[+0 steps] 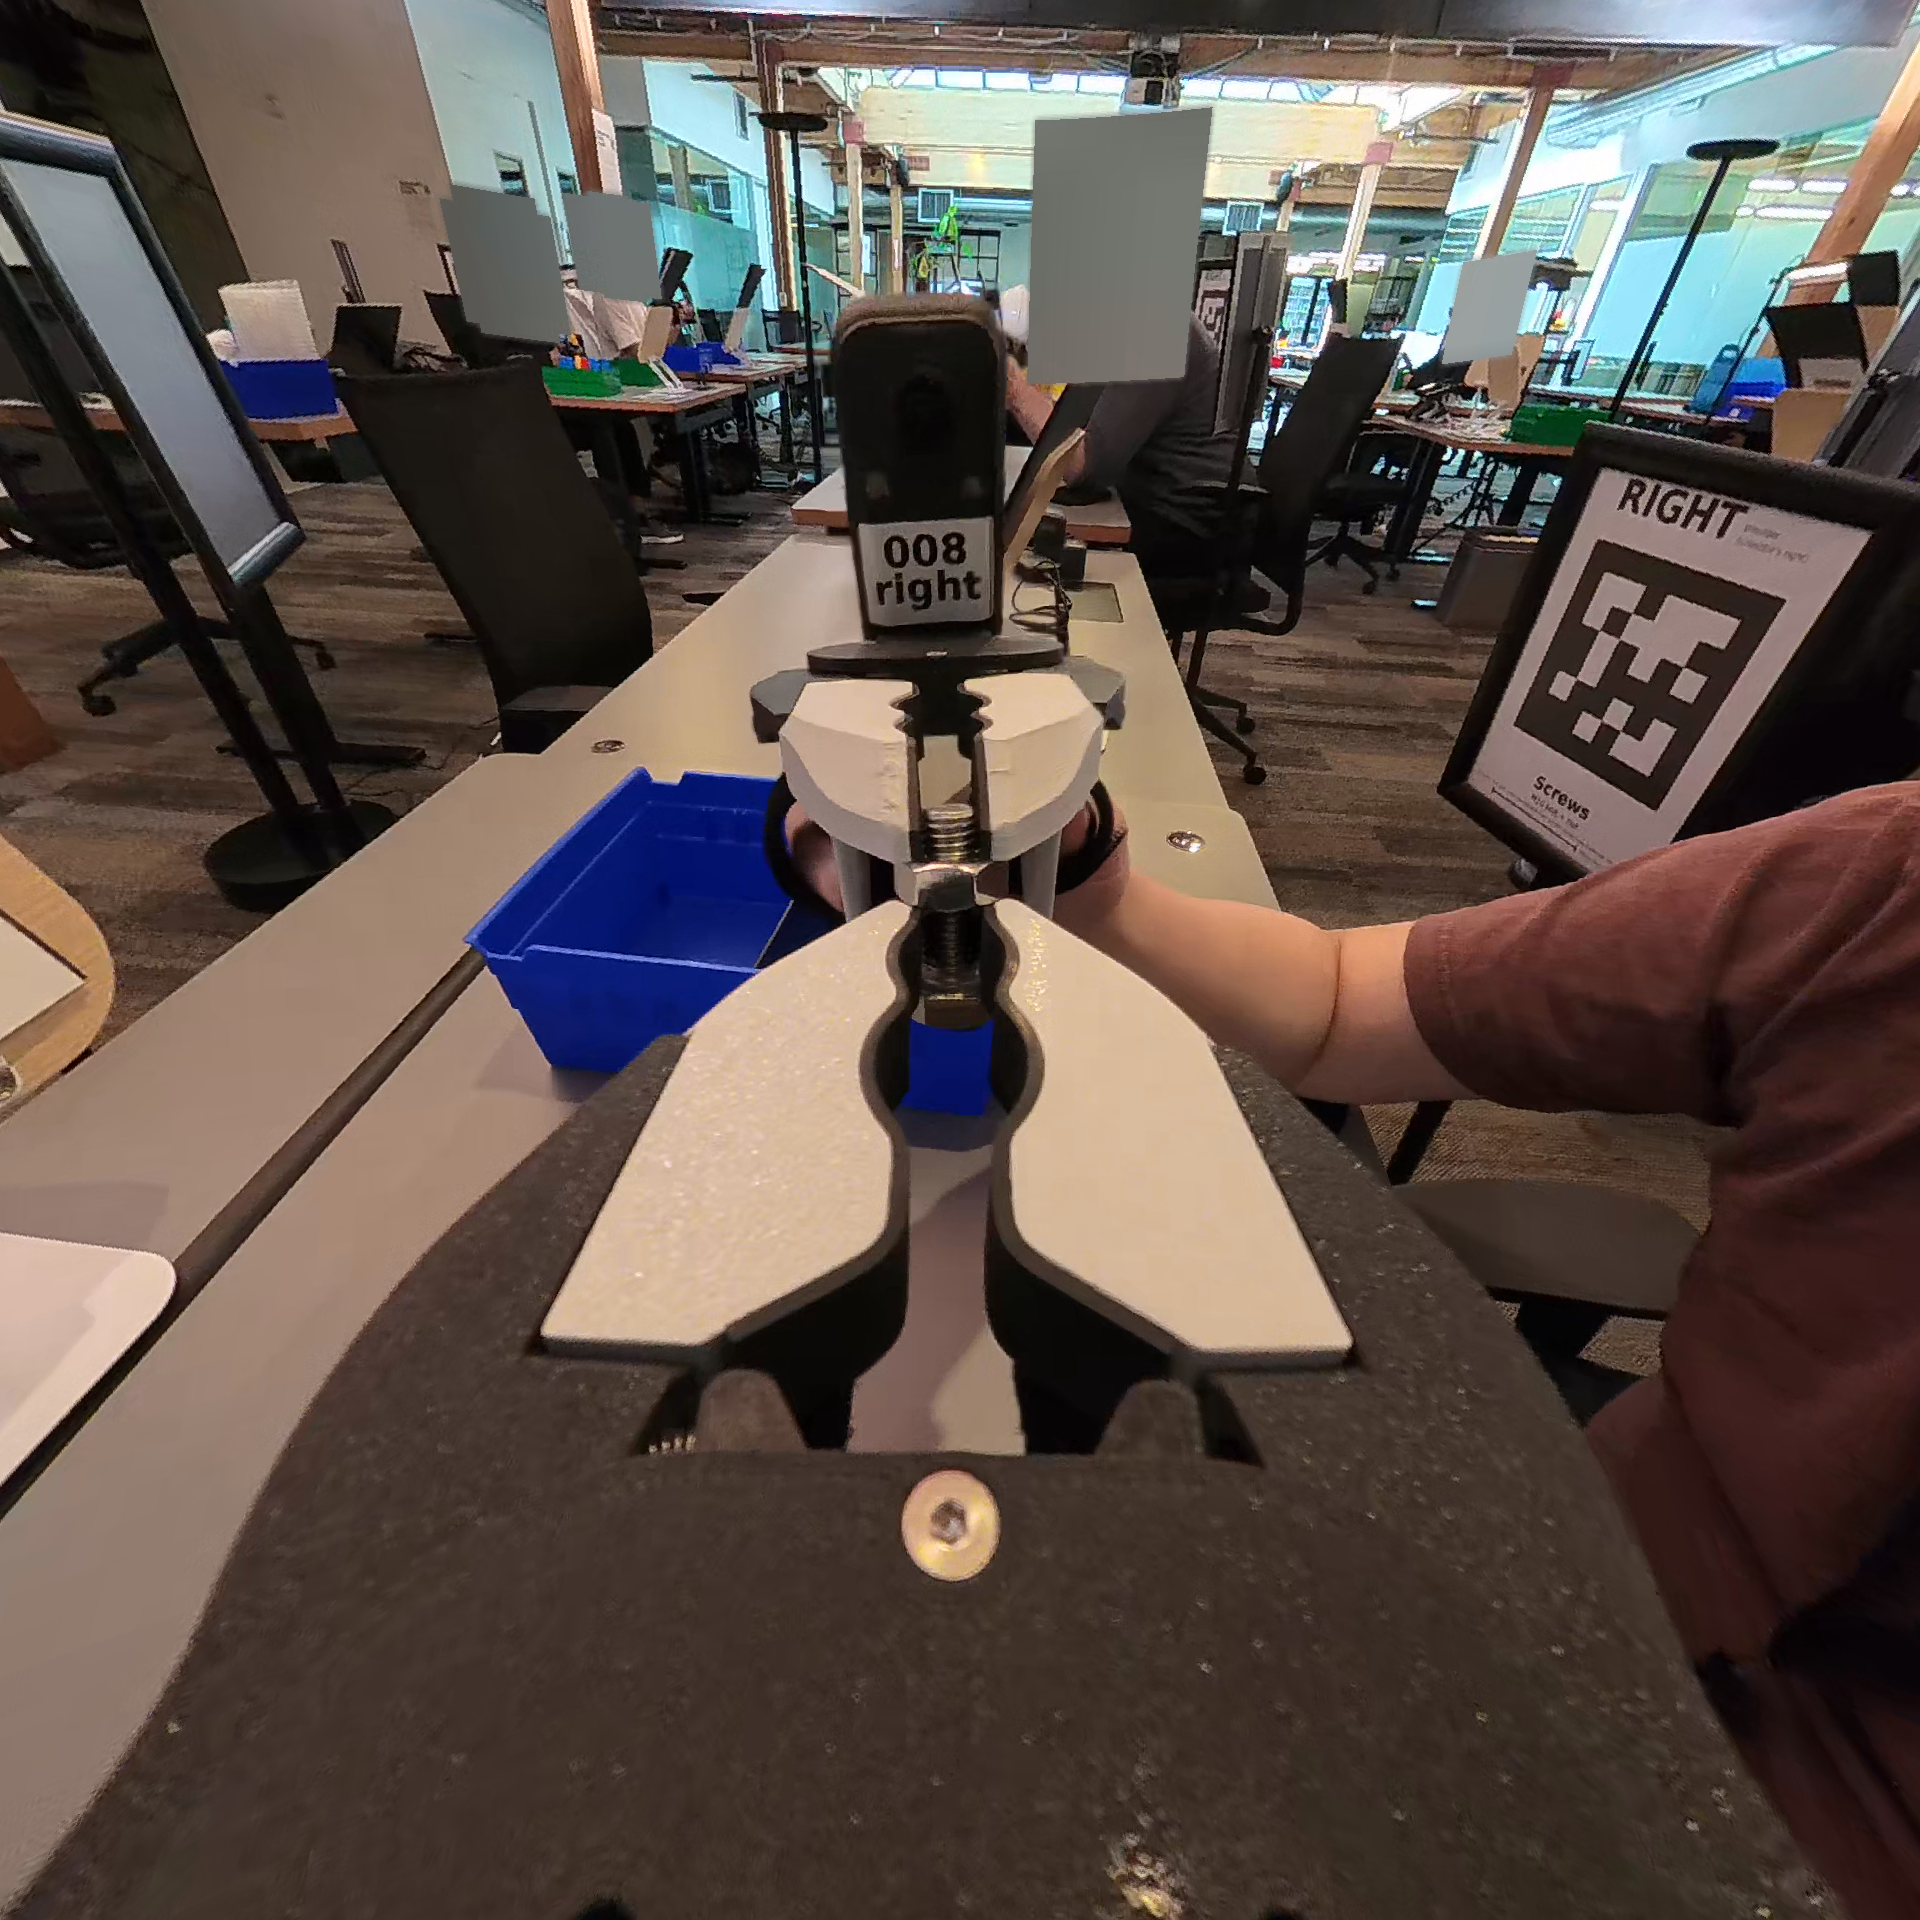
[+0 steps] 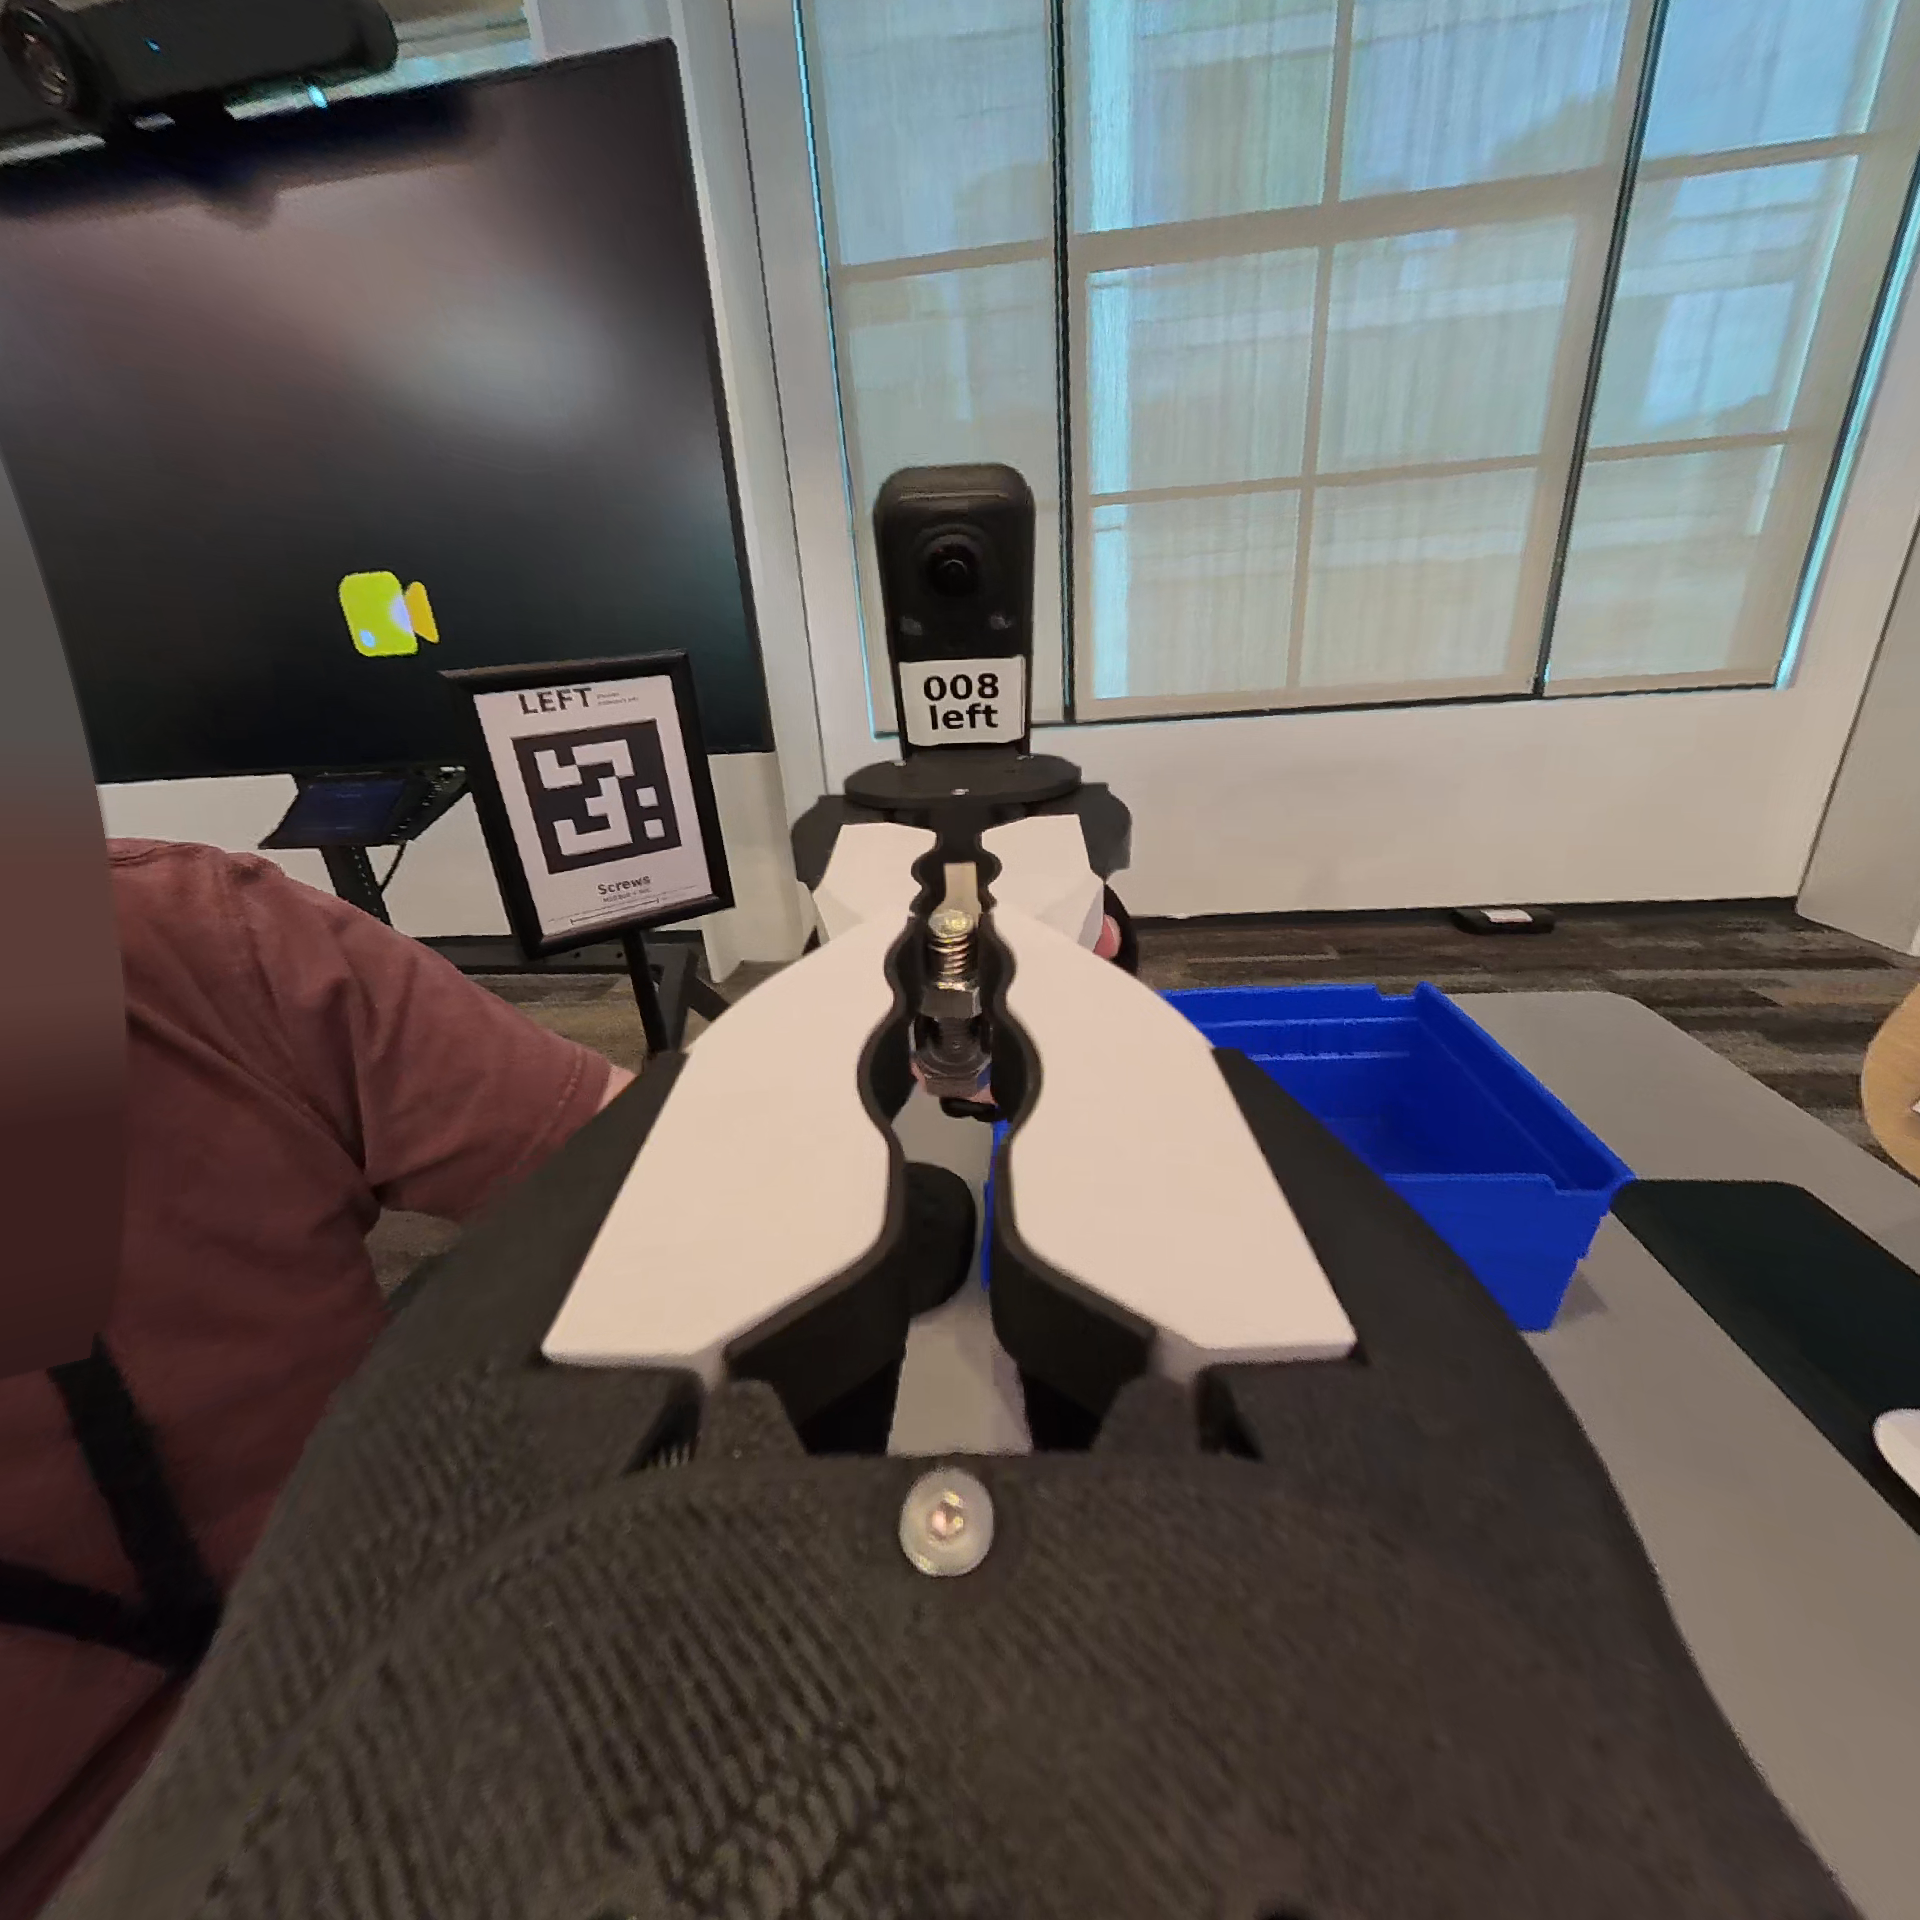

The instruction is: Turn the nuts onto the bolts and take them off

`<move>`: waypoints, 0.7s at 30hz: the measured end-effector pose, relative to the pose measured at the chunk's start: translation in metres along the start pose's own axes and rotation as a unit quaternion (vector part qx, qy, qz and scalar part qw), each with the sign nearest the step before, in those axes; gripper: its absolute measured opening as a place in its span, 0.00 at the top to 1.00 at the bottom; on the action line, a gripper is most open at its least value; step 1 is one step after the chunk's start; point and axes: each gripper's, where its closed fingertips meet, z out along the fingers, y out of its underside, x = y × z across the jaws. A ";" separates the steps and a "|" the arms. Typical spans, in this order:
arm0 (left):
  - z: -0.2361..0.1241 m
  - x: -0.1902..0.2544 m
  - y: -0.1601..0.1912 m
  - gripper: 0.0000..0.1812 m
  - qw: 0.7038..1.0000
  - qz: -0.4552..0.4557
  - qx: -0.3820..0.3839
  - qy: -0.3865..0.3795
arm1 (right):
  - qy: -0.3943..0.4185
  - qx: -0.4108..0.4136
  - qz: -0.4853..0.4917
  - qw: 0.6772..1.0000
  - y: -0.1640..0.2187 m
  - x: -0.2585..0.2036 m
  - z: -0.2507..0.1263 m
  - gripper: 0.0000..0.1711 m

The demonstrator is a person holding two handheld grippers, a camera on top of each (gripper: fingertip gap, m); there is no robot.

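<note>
Nearest to us in the left wrist view, our left gripper (image 1: 948, 971) is closed on the bolt (image 1: 945, 951): its two white fingers (image 1: 790, 1101) clamp the lower end of the threaded shank, near the head. The bolt is in the air, above the near corner of the blue bin (image 1: 644, 914), and it touches nothing except the two grippers.

A little farther, the nut (image 1: 943, 883) sits on the thread about halfway along — some bare thread shows above it and some below. Our right gripper (image 1: 943, 831) faces the left one from the opposite side and is closed around the free end of the bolt, with its tips at the nut. In the right wrist view the same thing appears from the other side: the right gripper (image 2: 948, 971) is shut on the nut (image 2: 948, 1000), and the thread (image 2: 951, 948) goes on beyond it toward the left gripper (image 2: 951, 920).

Behind, the blue bin stands on the grey table (image 1: 260, 1091), close to its edge. We can see no other nuts or bolts inside it; part of its floor is hidden.

We judge that the task is in the middle of one cycle: the nut is already engaged on the thread, but it is neither fully on nor off. If it goes on or comes off, the pictures do not tell.
</note>
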 end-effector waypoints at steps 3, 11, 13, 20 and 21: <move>-0.002 -0.002 0.004 0.86 1.000 -0.013 -0.007 -0.003 | 0.022 -0.029 -0.010 0.999 0.003 0.002 0.001 0.94; 0.001 0.004 0.018 0.70 0.995 -0.028 -0.084 0.043 | 0.062 -0.065 -0.053 0.995 -0.008 -0.002 0.004 0.94; 0.006 -0.005 0.014 0.70 0.998 0.014 -0.056 0.004 | 0.059 -0.067 -0.064 0.994 -0.011 -0.006 0.010 0.94; 0.009 -0.007 0.000 0.75 0.995 0.088 -0.005 -0.052 | 0.107 -0.039 -0.105 0.988 -0.020 0.002 0.013 0.94; 0.008 -0.009 0.000 0.76 0.993 0.093 -0.003 -0.066 | 0.104 -0.040 -0.107 0.988 -0.018 0.001 0.012 0.94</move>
